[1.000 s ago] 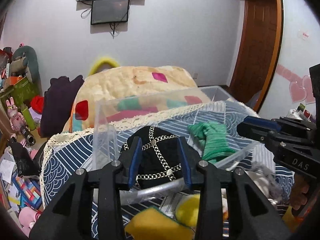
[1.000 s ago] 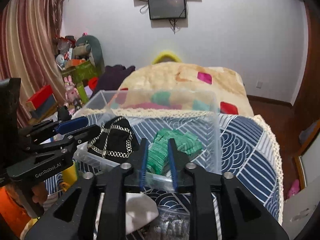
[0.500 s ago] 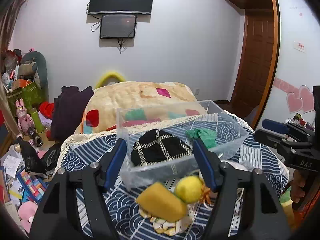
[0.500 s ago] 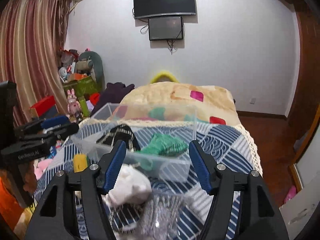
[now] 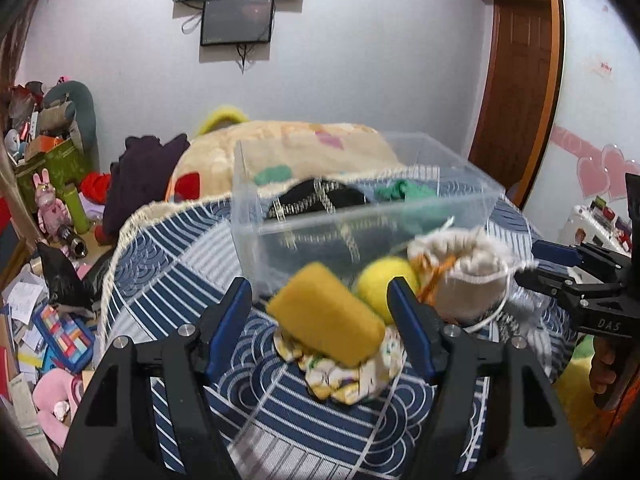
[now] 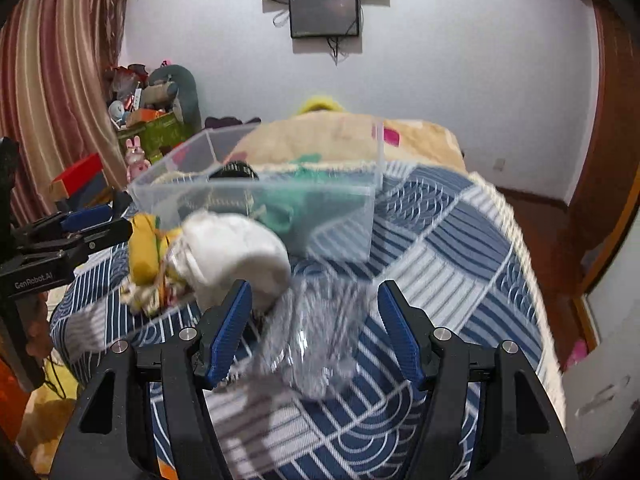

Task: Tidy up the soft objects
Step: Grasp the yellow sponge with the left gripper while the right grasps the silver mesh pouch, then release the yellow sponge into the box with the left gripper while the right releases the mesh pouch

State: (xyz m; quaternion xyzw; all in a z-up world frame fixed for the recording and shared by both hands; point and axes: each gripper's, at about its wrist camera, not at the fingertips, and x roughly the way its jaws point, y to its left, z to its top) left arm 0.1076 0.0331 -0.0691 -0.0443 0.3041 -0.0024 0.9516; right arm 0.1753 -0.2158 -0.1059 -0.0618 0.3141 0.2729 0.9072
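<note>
A clear plastic bin (image 5: 440, 216) (image 6: 340, 220) stands on the blue patterned cloth; a black chain-patterned item (image 5: 320, 196) and a green knit item (image 5: 408, 190) lie inside it. In front of the bin lie a yellow sponge (image 5: 328, 312), a yellow ball (image 5: 380, 284), a white drawstring pouch (image 5: 460, 272) (image 6: 236, 252) and a patterned cloth (image 5: 348, 376). My left gripper (image 5: 320, 320) is open and empty, with the sponge between its fingers. My right gripper (image 6: 314, 332) is open and empty over a clear crinkled plastic bag (image 6: 320, 332).
A beige blanket (image 5: 304, 148) is heaped behind the bin. Toys, boxes and papers (image 5: 48, 240) clutter the floor at left. The table edge with lace trim (image 6: 532, 280) drops off at right toward a wooden door (image 5: 520, 68).
Both grippers have pulled back from the bin and opened wide. They now sit lower over the loose items in front of the bin.
</note>
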